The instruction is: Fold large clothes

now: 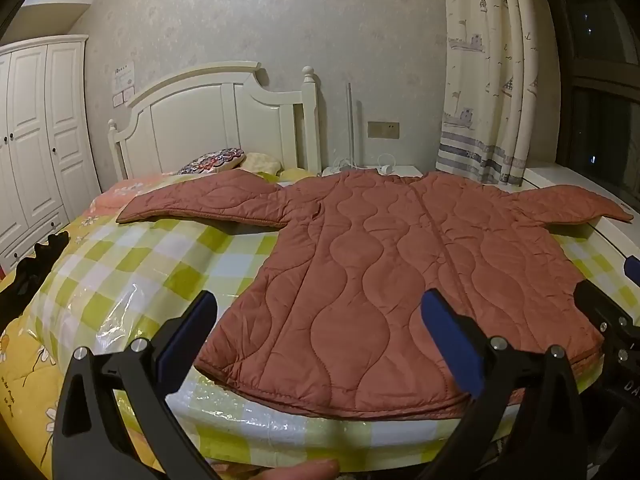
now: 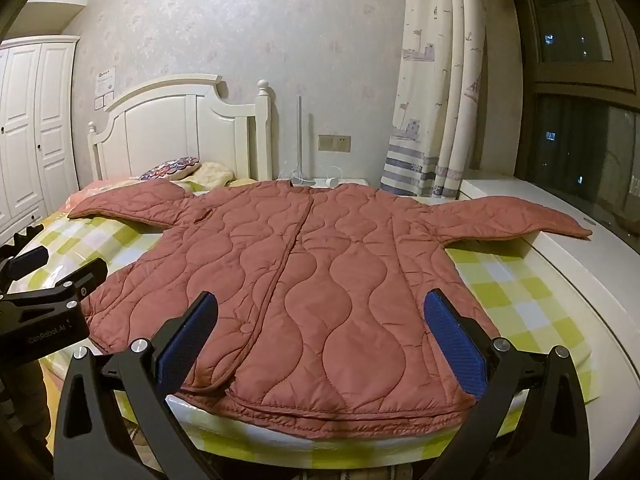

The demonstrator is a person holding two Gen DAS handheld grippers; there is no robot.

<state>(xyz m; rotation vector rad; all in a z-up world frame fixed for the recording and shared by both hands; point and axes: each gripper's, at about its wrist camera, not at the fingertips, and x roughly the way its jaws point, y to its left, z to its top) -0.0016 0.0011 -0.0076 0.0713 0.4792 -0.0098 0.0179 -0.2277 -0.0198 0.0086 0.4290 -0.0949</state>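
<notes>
A large rust-red quilted jacket [image 1: 400,264] lies flat on the bed, front up, both sleeves spread out to the sides, hem towards me. It also shows in the right wrist view [image 2: 312,272]. My left gripper [image 1: 320,312] is open and empty, hovering over the hem's left part. My right gripper [image 2: 320,312] is open and empty, hovering over the hem's right part. The right gripper shows at the right edge of the left wrist view [image 1: 608,312]. The left gripper shows at the left edge of the right wrist view [image 2: 52,280].
The bed [image 1: 132,272] has a green and white checked cover under clear plastic. A white headboard [image 1: 208,120], pillows [image 1: 216,160] and a nightstand [image 1: 384,170] stand behind. A wardrobe [image 1: 36,140] is at left, a curtain [image 1: 488,80] and a window ledge [image 2: 520,200] at right.
</notes>
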